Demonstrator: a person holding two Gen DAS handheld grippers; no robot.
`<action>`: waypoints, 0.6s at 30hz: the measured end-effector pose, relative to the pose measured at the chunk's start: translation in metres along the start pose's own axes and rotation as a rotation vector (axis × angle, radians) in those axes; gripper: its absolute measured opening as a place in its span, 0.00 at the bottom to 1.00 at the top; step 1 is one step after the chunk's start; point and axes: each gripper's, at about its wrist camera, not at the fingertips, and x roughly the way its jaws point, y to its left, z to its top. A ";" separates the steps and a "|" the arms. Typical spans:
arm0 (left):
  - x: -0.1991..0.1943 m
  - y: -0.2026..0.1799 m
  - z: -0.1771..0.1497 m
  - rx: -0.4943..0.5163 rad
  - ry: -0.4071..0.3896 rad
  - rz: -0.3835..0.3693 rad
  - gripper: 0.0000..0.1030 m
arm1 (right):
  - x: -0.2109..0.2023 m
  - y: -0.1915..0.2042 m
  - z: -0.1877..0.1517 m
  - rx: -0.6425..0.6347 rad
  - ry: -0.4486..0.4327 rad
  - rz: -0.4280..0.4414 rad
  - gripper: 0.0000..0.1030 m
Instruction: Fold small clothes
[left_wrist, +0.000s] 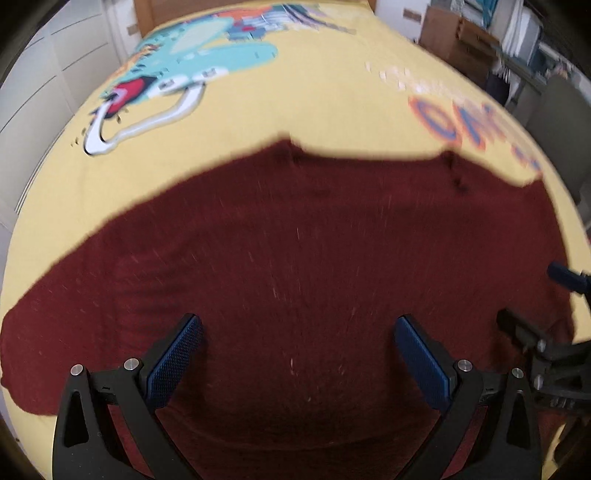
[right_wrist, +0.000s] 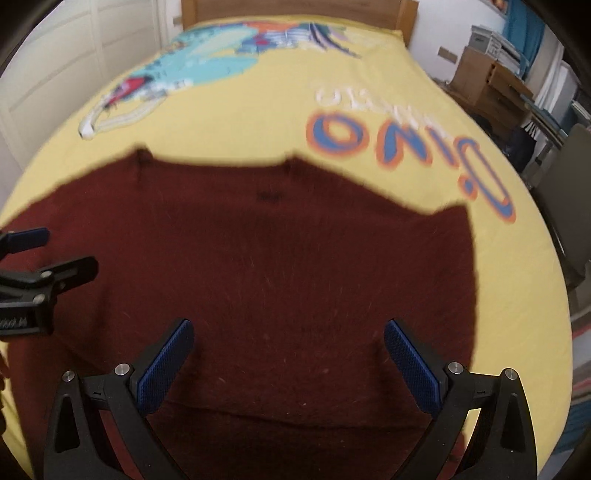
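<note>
Now spread flat on the yellow bedsheet (left_wrist: 332, 110) — a dark red sweater (left_wrist: 295, 240); above it, left gripper (left_wrist: 297, 354) and right gripper (right_wrist: 288, 354), jaws wide apart, grasping nothing.

So it's a bed (right_wrist: 258, 110) with a wooden headboard (right_wrist: 295, 9) at the top of the frame, covered by a yellow sheet (left_wrist: 314, 103) with a cartoon dino print (left_wrist: 192, 59) in the upper left and orange-blue lettering (right_wrist: 399, 144) on the right. A dark red garment (right_wrist: 277, 266) lies spread flat right on the sheet, filling the lower half of both views, its lower part folded over.
</note>
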 end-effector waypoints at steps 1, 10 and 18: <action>0.007 0.001 -0.004 0.003 0.011 0.013 0.99 | 0.008 -0.002 -0.003 0.004 0.017 -0.009 1.00; 0.016 0.043 -0.013 -0.053 -0.001 0.034 0.99 | 0.020 -0.061 -0.014 0.120 0.027 -0.011 0.99; 0.019 0.049 -0.015 -0.076 -0.018 0.019 0.99 | 0.021 -0.070 -0.025 0.146 0.028 0.006 0.99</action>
